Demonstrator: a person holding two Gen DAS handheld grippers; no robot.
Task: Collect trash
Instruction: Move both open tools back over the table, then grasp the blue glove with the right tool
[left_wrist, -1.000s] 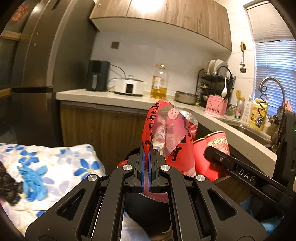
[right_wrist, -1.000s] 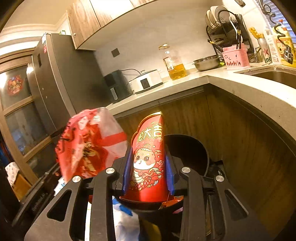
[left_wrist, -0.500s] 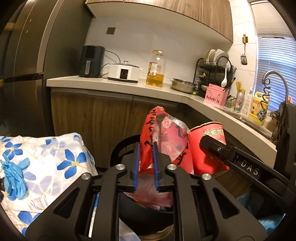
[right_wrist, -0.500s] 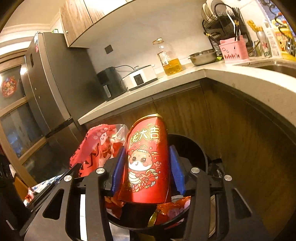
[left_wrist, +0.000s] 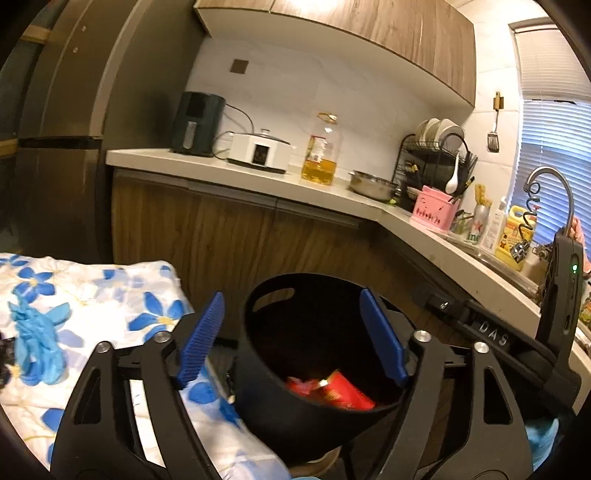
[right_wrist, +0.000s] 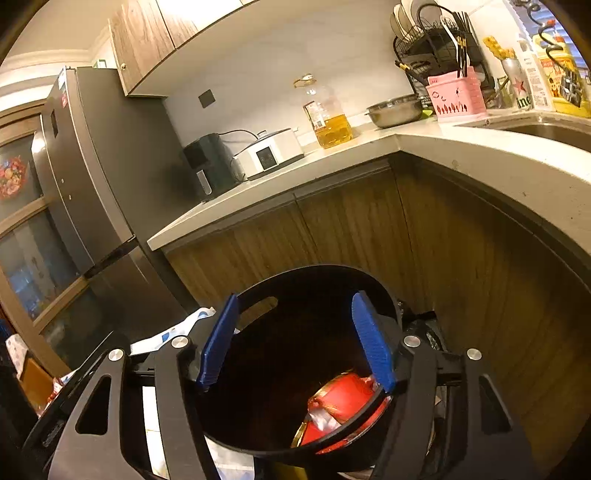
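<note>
A black trash bin (left_wrist: 273, 295) stands in front of the wooden kitchen cabinets; it also shows in the right wrist view (right_wrist: 314, 273). Red trash lies inside it: a crumpled red wrapper (left_wrist: 332, 393) and a red paper cup (right_wrist: 343, 400). My left gripper (left_wrist: 295, 336) is open and empty, its blue pads spread over the bin's mouth. My right gripper (right_wrist: 295, 339) is open and empty too, held over the bin. The right gripper's black body (left_wrist: 517, 332) shows at the right of the left wrist view.
A table with a blue-flowered white cloth (left_wrist: 110, 295) stands left of the bin, with blue gloves (left_wrist: 33, 332) on it. A grey counter (right_wrist: 369, 147) wraps around behind and to the right. A dark fridge (right_wrist: 92, 184) stands at the left.
Both grippers have opened. The red wrapper has left the left gripper and the red cup has left the right gripper; both now lie in the bin.
</note>
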